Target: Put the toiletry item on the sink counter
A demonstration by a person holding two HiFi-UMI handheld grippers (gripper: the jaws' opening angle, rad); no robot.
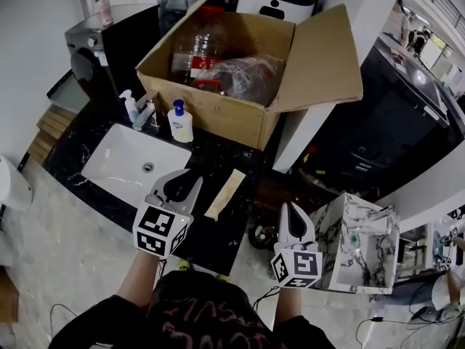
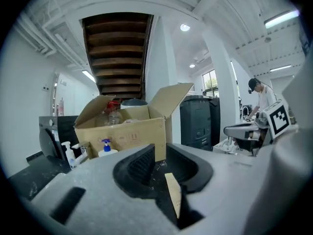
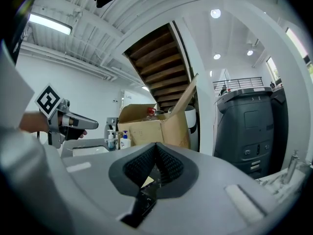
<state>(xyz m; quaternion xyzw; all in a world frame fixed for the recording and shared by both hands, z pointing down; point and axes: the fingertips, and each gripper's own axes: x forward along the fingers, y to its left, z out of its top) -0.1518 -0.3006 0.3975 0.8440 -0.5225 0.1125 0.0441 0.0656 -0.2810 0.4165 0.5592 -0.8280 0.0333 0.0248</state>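
Step in hand: the toiletry item looks to be down already, so I judge what is left is getting your left tool clear of it
Toiletry item: a flat tan pack (image 1: 225, 193) lies on the dark counter (image 1: 207, 158) at frame centre, right of the sink (image 1: 116, 158) and just beside the left tool's tips
Left tool (image 1: 180, 185): jaws part-way apart and gripping nothing; in its own view (image 2: 159, 155) the item (image 2: 172, 192) shows low under the gap, flat on the counter
Right tool (image 1: 293, 213): jaws closed together and empty (image 3: 155, 153), off the counter at lower right
How to do it well: lift the left tool up first, then draw it toward the bottom of the frame; a sideways sweep to the right could nudge the pack toward the counter's near edge
Cardboard box (image 1: 218, 118): flaps open at top centre; it holds a clear plastic bottle (image 1: 196, 49) with a red cap and a crumpled plastic bag (image 1: 243, 78)
Sink: the basin is bare apart from its drain
Beside the box: a blue-capped pump bottle (image 1: 180, 122) and a spray bottle (image 1: 129, 106) stand upright, well apart from the pack
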